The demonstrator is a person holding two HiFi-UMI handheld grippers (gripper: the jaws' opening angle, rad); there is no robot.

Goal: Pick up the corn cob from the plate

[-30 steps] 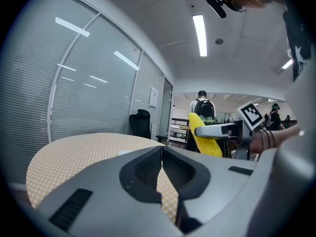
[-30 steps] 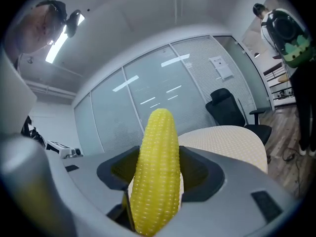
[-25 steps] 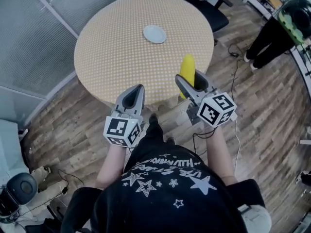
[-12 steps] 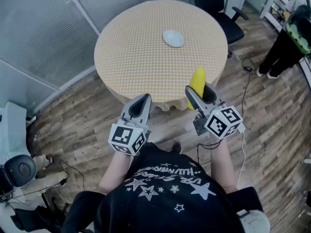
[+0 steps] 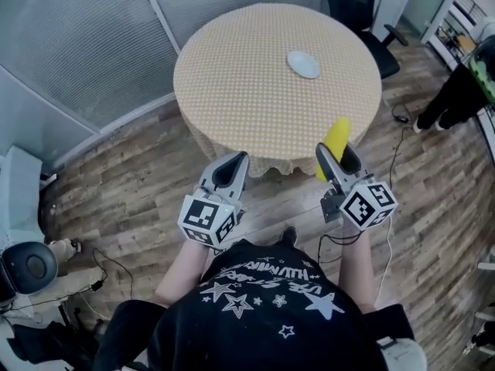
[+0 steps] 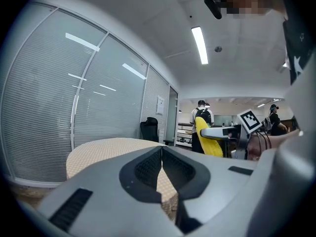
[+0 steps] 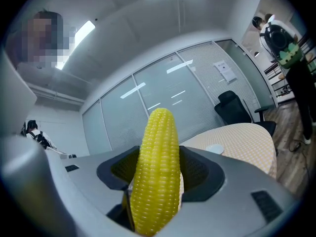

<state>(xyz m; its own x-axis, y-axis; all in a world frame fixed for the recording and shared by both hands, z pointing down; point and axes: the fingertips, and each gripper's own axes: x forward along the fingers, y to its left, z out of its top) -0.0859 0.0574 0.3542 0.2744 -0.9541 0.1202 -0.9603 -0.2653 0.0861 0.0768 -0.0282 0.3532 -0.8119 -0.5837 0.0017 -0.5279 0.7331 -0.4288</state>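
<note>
The right gripper [image 5: 339, 157] pinches the cob [image 7: 157, 177] upright between its jaws, with the cob's tip standing above them. It hangs just past the table's [image 5: 255, 99] near right edge, over the floor [image 5: 131, 176]. The plate [image 5: 303, 63] lies near the far right edge, well apart from the cob. The left gripper [image 5: 230, 167], jaws pressed together, is off the near edge too. A chair [image 5: 357, 6] stands beyond the far edge, and a glass wall [image 5: 77, 45] runs along the left.
</note>
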